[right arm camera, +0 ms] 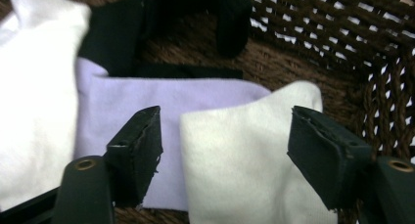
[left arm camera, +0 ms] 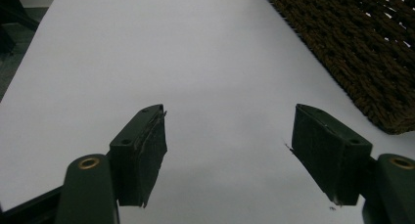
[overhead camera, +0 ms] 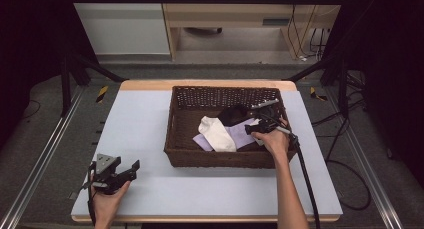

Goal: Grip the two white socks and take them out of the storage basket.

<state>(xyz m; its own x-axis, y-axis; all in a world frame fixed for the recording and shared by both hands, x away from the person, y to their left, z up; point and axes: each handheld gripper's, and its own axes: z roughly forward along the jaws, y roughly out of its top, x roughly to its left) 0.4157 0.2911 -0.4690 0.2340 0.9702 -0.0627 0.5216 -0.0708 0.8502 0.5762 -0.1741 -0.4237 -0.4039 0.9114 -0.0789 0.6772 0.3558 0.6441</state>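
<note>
Left gripper (left arm camera: pixel 227 153): jaws spread, empty, low over the bare table (overhead camera: pixel 140 119) left of the basket (overhead camera: pixel 172 154)
Basket: holds white sock (right arm camera: pixel 244 160), lilac cloth (right arm camera: pixel 161 99), black cloth (right arm camera: pixel 117 33)
Right gripper (right arm camera: pixel 225 158): jaws spread astride the white sock's end
Risk: closing here may pinch the lilac cloth beneath too, since they overlap

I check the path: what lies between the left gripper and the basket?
Bare table, seen in the high view, between left gripper and basket.
</note>
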